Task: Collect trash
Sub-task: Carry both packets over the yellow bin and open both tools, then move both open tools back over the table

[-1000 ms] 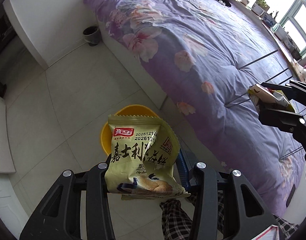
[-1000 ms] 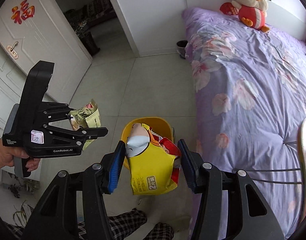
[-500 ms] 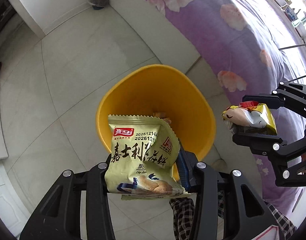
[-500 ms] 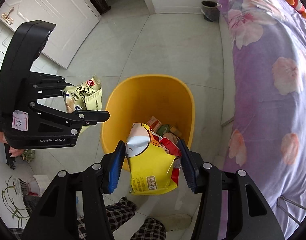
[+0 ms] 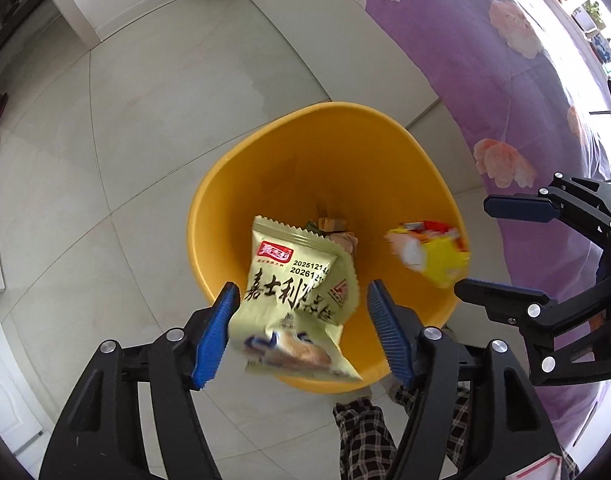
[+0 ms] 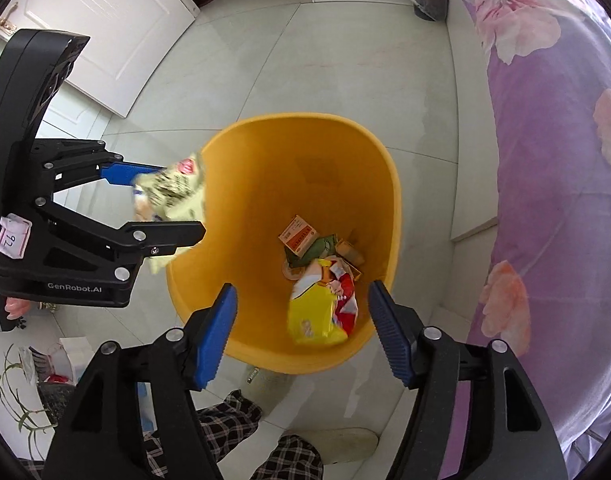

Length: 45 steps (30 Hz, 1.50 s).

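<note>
over the yellow bin (image 5: 405,152) you had spread both tongs wide since half a second earlier, so your left gripper (image 5: 303,334) and right gripper (image 6: 301,330) each held nothing and both drops counted as made, in my judgement. the green biscuit packet (image 5: 301,296) was falling between your left fingers above the near rim, long axis near upright, sealed top edge pointing away from you. the yellow snack bag (image 6: 319,308) was tumbling inside the bin above the scraps, blurred, long axis running down into it.

Glossy crinkled foil packets (image 5: 301,292) (image 6: 321,312), a smooth matt plastic bin (image 5: 305,168), polished floor tiles (image 5: 145,100), soft printed cloth on the bed (image 6: 553,160), ribbed pads (image 5: 387,336) on matt tongs.
</note>
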### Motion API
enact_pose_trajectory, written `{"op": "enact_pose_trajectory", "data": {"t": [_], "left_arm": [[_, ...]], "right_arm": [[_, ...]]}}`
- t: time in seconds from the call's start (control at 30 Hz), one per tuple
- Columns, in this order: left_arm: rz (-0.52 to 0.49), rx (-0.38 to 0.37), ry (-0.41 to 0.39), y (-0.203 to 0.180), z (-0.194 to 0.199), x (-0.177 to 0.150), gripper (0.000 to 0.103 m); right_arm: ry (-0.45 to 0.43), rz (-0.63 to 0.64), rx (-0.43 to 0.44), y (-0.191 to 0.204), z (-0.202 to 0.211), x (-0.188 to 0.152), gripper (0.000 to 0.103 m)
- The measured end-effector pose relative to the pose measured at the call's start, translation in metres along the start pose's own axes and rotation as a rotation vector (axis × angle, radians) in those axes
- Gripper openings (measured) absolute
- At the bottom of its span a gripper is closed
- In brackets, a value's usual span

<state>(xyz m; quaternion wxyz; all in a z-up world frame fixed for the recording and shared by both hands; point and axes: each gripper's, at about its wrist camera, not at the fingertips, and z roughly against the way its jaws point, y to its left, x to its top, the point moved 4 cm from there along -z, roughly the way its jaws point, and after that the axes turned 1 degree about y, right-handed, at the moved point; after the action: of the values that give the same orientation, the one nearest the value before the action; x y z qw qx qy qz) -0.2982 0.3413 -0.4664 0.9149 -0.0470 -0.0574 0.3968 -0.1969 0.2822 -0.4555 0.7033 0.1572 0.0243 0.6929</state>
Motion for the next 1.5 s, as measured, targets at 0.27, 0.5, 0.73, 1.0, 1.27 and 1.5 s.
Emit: {"op": "enact_pose_trajectory", "data": {"t": [0.27, 0.5, 0.73, 1.0, 1.27, 1.5], "left_arm": [[0.003, 0.014, -0.009, -0.001, 0.022, -0.002, 0.066], [0.012, 0.039, -0.034, -0.012, 0.058, 0.000, 0.066], [0.040, 0.053, -0.087, -0.021, 0.117, -0.008, 0.066], [0.013, 0.077, -0.159, -0.048, 0.189, -0.016, 0.080], [-0.051, 0.044, -0.239, -0.083, 0.241, -0.018, 0.087], [-0.208, 0.021, -0.292, -0.133, 0.269, -0.020, 0.093]], "right_arm": [[-0.019, -0.024, -0.012, -0.007, 0.020, -0.004, 0.070], [-0.054, -0.028, -0.027, 0.003, 0.060, -0.004, 0.070], [-0.114, -0.030, -0.059, 0.025, 0.120, -0.006, 0.070], [-0.186, -0.095, -0.162, 0.044, 0.202, -0.022, 0.070], [-0.314, -0.228, -0.248, 0.051, 0.282, -0.062, 0.079], [-0.433, -0.397, -0.386, 0.038, 0.341, -0.119, 0.091]]}}
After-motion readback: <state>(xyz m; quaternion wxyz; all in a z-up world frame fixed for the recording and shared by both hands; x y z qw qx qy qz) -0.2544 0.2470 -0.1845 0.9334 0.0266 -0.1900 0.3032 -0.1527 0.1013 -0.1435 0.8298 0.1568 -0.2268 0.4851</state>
